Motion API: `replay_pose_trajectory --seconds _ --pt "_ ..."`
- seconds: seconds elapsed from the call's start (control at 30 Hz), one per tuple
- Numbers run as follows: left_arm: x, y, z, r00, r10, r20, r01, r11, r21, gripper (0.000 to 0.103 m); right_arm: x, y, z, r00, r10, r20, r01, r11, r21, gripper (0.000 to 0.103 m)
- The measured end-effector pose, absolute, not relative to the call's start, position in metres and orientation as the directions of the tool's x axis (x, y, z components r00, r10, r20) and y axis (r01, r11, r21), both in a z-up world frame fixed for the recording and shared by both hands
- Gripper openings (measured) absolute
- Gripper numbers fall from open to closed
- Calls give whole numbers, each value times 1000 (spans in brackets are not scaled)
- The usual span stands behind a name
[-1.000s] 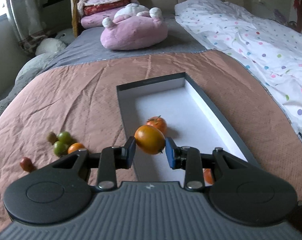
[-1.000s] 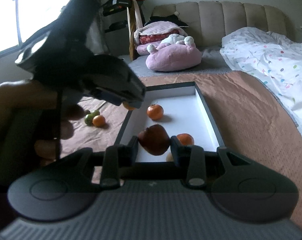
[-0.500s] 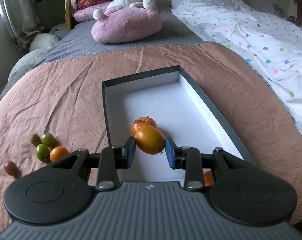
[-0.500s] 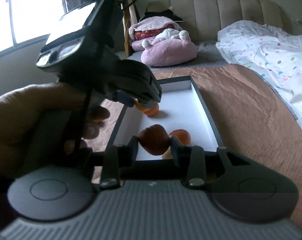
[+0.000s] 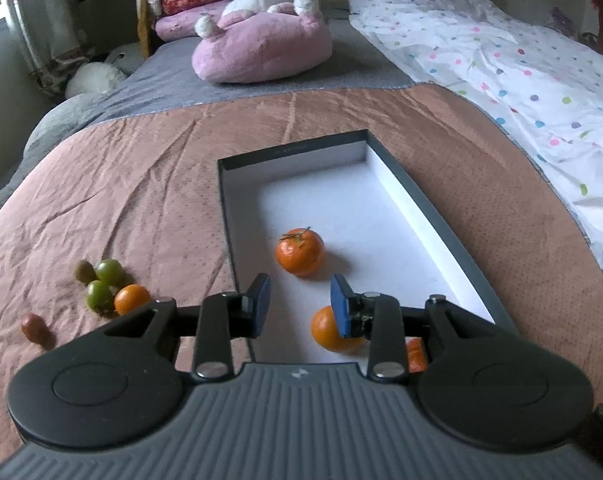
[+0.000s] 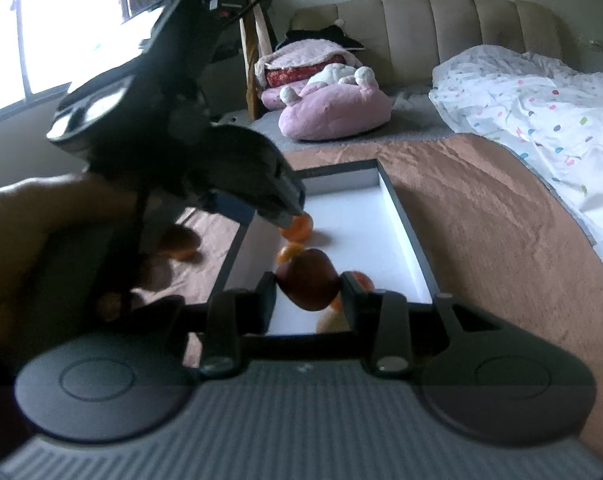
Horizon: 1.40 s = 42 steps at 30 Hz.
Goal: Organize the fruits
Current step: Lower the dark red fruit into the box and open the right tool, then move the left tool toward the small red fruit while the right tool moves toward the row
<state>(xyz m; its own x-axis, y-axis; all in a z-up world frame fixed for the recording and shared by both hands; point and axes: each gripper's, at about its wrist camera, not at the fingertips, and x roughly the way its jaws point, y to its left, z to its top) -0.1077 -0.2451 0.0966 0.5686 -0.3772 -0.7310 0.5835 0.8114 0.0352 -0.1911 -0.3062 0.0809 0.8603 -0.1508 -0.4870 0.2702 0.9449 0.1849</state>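
Observation:
A dark box with a white floor lies on the brown bedspread. My left gripper hangs open and empty above its near left part. An orange fruit lies in the box just below the right finger, behind a tangerine with a stem. Another orange piece shows behind the gripper body. My right gripper is shut on a dark red fruit above the near end of the box. The left gripper and hand fill the left of that view.
Loose on the bedspread left of the box lie two green fruits, a small orange one, a brownish one and a red one. A pink plush cushion and a dotted white duvet lie beyond.
My left gripper has opened and the orange fruit it held has dropped into the box. The right gripper still holds the dark red fruit and has moved slightly closer over the box.

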Motion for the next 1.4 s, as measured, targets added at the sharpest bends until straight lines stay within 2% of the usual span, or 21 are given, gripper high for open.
replay_pose_trajectory --seconds 0.57,0.73,1.03,1.07,1.13,1.17,1.27,1.33,1.4 --pt "-108 -186 129 611 -358 -706 490 871 -18 38 -165 -314 74 844 -136 -520 262 948 178 38" --pt "-107 -176 130 620 -350 -702 485 874 -8 39 -146 -310 85 850 -149 -506 245 961 129 38" --pt "-104 -159 131 622 -360 -695 498 867 -3 39 -100 -315 86 780 -202 -592 287 957 52 38" --pt "-104 -157 131 623 -361 -695 498 867 -4 39 -100 -314 86 777 -210 -593 296 954 50 39" --pt "-104 -153 131 622 -365 -693 496 868 -11 39 -103 -313 88 779 -227 -584 309 950 42 63" --pt "-102 -151 131 621 -365 -693 493 870 -16 39 -105 -311 89 782 -240 -575 314 949 32 67" --pt "-99 -142 132 619 -364 -696 478 878 -33 40 -112 -308 93 790 -247 -561 317 948 28 69" --pt "-96 -135 133 625 -353 -696 460 887 -37 54 -118 -303 98 799 -240 -552 319 946 51 69" --pt "-93 -125 135 638 -344 -689 437 898 -43 56 -125 -295 102 806 -235 -544 323 944 71 69"
